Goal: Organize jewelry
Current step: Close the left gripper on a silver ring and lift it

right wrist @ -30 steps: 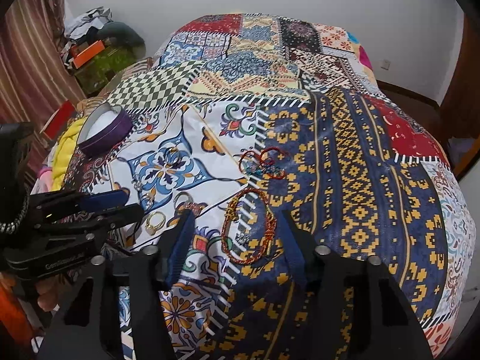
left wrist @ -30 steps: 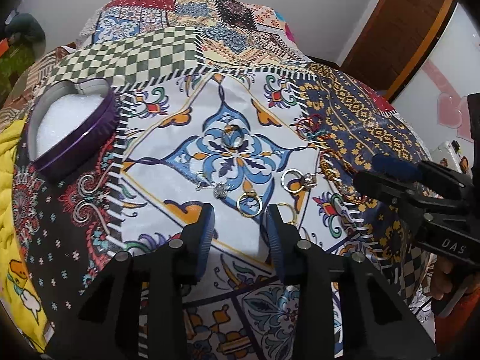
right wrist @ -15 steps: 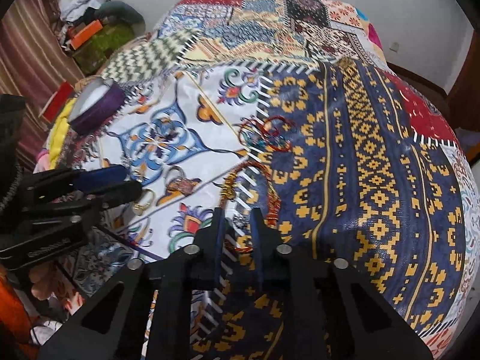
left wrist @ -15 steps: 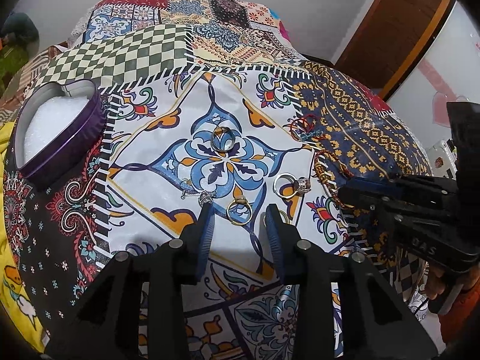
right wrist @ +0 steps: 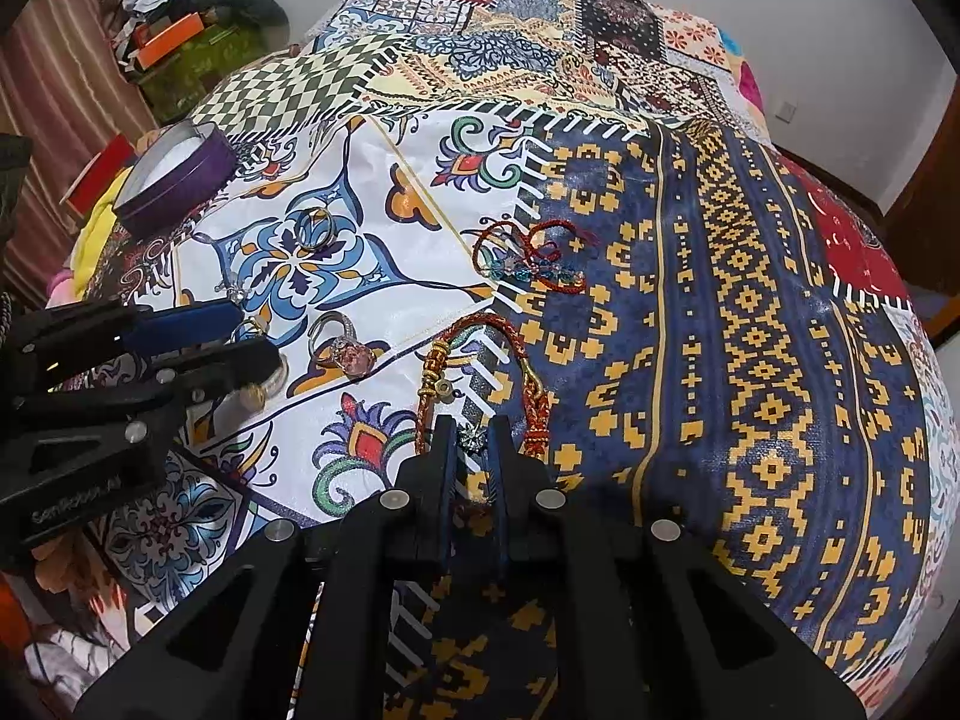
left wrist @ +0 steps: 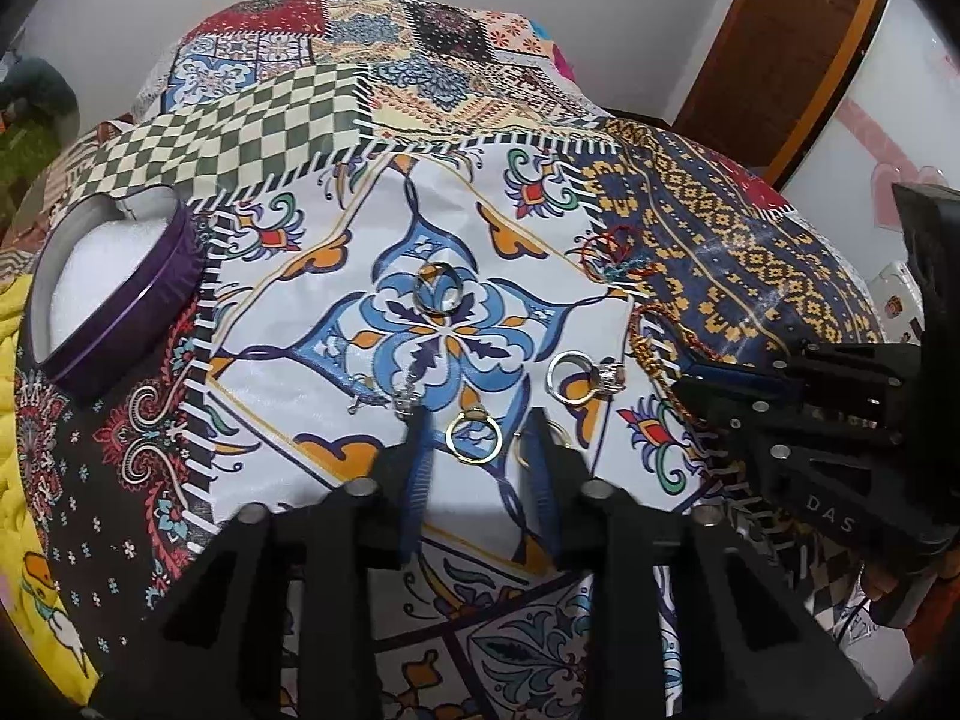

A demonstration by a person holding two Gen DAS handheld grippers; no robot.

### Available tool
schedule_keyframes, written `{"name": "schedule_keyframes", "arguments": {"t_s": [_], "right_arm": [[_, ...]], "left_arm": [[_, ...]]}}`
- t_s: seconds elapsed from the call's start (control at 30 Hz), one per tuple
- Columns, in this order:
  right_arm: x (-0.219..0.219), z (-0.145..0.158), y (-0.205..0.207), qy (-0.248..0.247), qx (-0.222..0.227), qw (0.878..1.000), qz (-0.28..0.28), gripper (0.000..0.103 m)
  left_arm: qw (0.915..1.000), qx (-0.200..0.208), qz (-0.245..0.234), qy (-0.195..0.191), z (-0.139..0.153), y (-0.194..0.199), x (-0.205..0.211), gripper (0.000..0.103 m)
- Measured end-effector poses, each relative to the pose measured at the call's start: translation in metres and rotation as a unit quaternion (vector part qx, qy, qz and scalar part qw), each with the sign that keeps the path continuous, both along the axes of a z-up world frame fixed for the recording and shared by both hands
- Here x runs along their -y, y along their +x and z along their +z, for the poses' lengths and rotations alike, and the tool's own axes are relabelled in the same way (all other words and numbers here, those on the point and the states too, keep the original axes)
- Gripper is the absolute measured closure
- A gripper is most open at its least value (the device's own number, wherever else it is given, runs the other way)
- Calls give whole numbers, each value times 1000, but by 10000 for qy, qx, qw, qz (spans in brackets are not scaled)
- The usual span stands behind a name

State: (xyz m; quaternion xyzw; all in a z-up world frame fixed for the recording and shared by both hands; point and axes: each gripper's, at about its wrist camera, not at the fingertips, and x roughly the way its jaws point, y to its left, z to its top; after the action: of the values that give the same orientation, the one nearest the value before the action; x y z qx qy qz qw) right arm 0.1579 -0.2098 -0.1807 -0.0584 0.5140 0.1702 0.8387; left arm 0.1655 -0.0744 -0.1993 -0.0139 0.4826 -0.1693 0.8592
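Jewelry lies on a patchwork bedspread. My left gripper (left wrist: 477,438) is open around a gold ring (left wrist: 476,435). A silver ring (left wrist: 437,295) lies beyond it, and a stone ring (left wrist: 585,375) to its right. My right gripper (right wrist: 469,438) is nearly shut on a red-and-gold braided bracelet (right wrist: 480,384), with its small silver charm (right wrist: 473,437) between the fingertips. A thin red cord bracelet (right wrist: 528,258) lies farther off. The purple heart-shaped tin (left wrist: 114,288) stands open at the far left, lined in white.
A small silver earring (left wrist: 403,397) lies by my left fingertip. Clutter and an orange box (right wrist: 168,48) sit beside the bed at the far left. A wooden door (left wrist: 780,48) stands at the back right.
My right gripper closed from wide open onto the braided bracelet. My left gripper moved forward until its fingers flank the gold ring.
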Motion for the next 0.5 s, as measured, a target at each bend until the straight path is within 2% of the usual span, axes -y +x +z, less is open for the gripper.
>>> {"name": "schedule_keyframes", "arguments": {"t_s": [0.03,0.17,0.5], "right_arm": [[1,1,0,45,-9,10000,-24,94],[3,6,-1,274,-20,9995,-155,94],[10,41,-10,517,396,9974,-323,94]], "left_arm": [[10000,-38,15,-59,0,1,-2,86],[9995,-130,43,-272,0,1,-10,86],[9994,5,202,-298,18,-12,-21,86]]}}
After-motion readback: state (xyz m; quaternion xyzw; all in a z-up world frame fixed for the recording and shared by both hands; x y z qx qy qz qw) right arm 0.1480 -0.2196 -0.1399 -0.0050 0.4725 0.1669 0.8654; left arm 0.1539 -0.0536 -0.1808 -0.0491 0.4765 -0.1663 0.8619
